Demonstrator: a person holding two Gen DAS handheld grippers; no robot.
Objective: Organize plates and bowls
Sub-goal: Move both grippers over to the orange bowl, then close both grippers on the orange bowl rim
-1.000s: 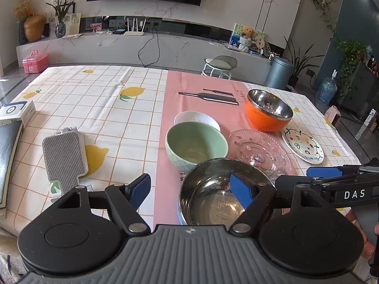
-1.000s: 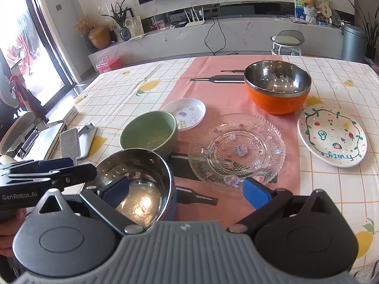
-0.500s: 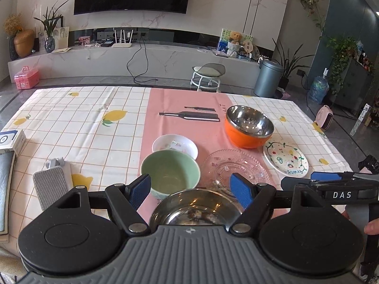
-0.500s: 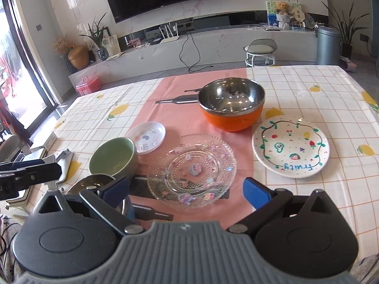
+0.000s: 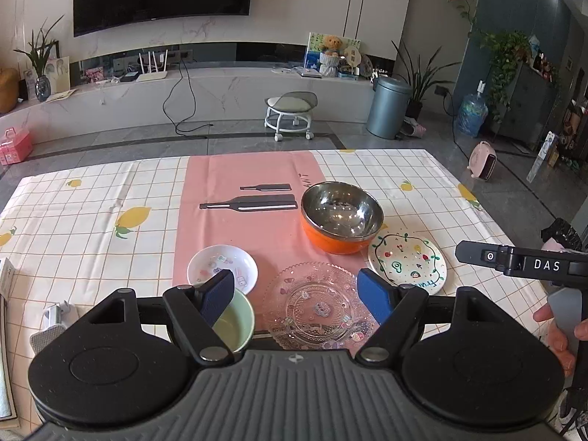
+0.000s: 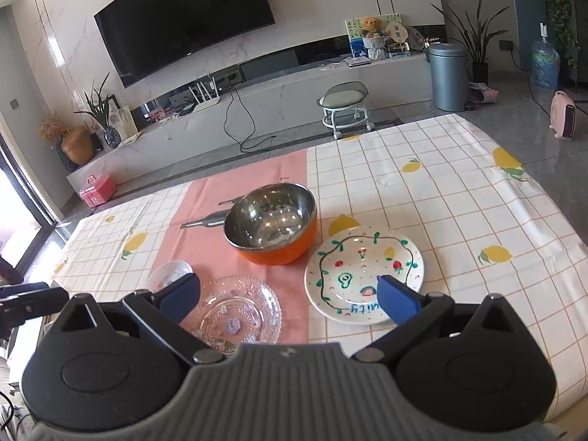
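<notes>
The left gripper (image 5: 296, 292) was wide open and held nothing, raised above the near edge of the table (image 5: 92, 242); the right gripper (image 6: 288, 299) was likewise spread wide and empty, above the near plates.

The orange bowl (image 5: 340, 217), steel-lined, stood on the pink runner (image 5: 253, 172) and held nothing; the green bowl (image 5: 235, 321) sat nearest on the left, partly hidden behind the left finger, with only a pale sheen showing inside; whether that was liquid could not be told. The small white dish (image 5: 222, 268) lay just beyond the green bowl, printed with small coloured motifs; the glass plate (image 5: 321, 305) lay beside it on the runner, patterned with small decals, nothing on it. The painted plate (image 6: 364, 275) lay right of the orange bowl, close against it, on the checked cloth; it bore fruit drawings inside a vine border and blue handwriting, read upside down and partly covered, seemingly "Fruity".

In the left view the other gripper's body (image 5: 522, 262) carried the white letters "DAS", with fingers (image 5: 556, 334) of a hand below it.
</notes>
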